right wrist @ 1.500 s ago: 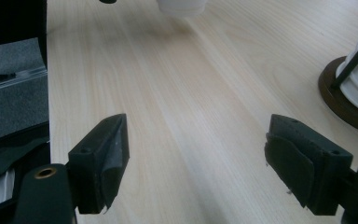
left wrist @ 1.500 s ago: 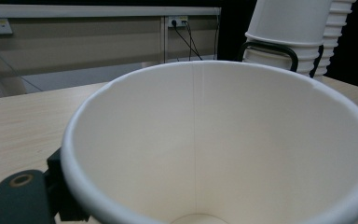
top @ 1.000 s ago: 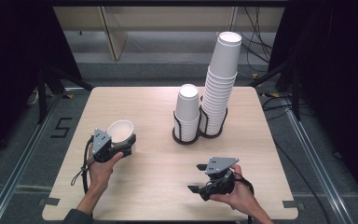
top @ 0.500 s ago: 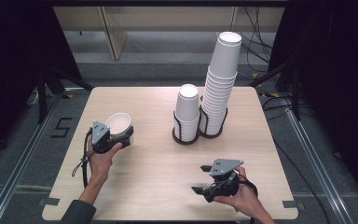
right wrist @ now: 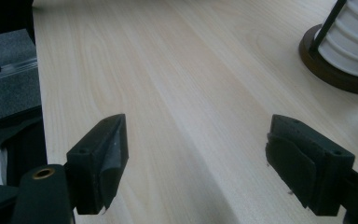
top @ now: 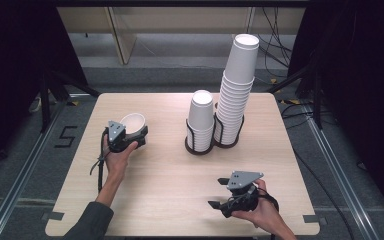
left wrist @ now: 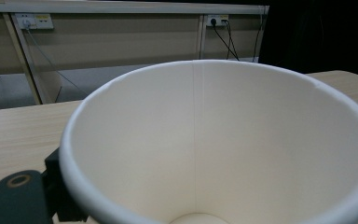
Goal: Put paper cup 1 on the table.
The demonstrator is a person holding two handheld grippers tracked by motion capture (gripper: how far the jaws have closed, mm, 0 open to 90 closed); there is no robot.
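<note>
So the left gripper (top: pixel 135 134) sits over the left part of the light wooden table (top: pixel 155 200), and it has a single white paper cup (top: pixel 132 122) clamped between its jaws. The cup is mouth up, tipped a bit toward the camera that rides on the gripper (in the left gripper view you look straight down into it, seam and all). One black jaw presses against the cup's outer wall at the lower left of that view; the other jaw is hidden behind the cup's rim.

The right gripper (top: pixel 219 199) is down at the near right of the table, held low over the wood, pointing left. Its jaws stand wide apart with nothing between them, just bare table (right wrist: pixel 177 93) showing in the gap.

Toward the far middle of the table there's a black wire cup holder with two round bases (top: pixel 200 145). The left ring holds a short stack of white paper cups (top: pixel 201 117), upside down, and the right ring holds a much taller stack of white cups (top: pixel 237 85) just beside it. Both are well apart from either gripper.
</note>
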